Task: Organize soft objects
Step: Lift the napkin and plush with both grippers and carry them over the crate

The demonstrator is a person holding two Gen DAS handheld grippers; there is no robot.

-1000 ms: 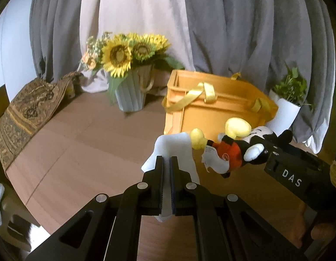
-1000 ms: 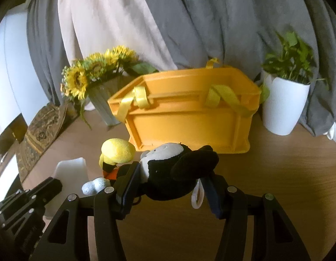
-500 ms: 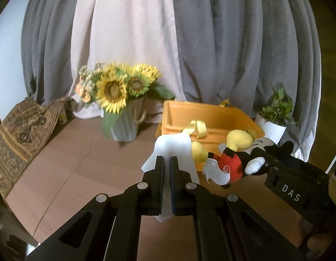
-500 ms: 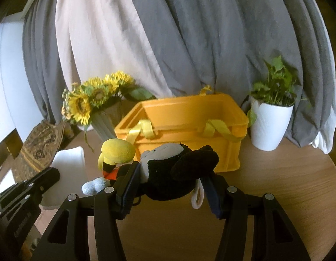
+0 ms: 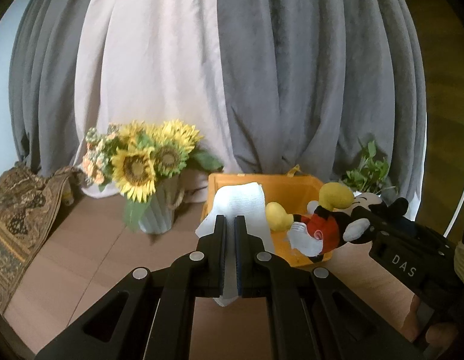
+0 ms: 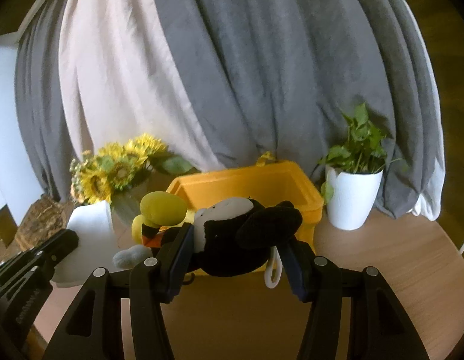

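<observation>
Left wrist: left gripper (image 5: 230,225) clenched on white cloth (image 5: 241,207); right gripper (image 6: 236,246) grasping plush mouse (image 6: 241,240).

Left gripper (image 5: 230,225) pinches white cloth (image 5: 241,207) — aloft.

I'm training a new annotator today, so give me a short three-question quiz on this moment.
1. True or false: the left tool is shut on the white cloth.
2. Which does the right tool hold? A) sunflowers B) plush toy C) potted plant
3. What colour is the crate behind the plush toy?

Key: 1 true; 2 B; 3 orange-yellow.
</observation>
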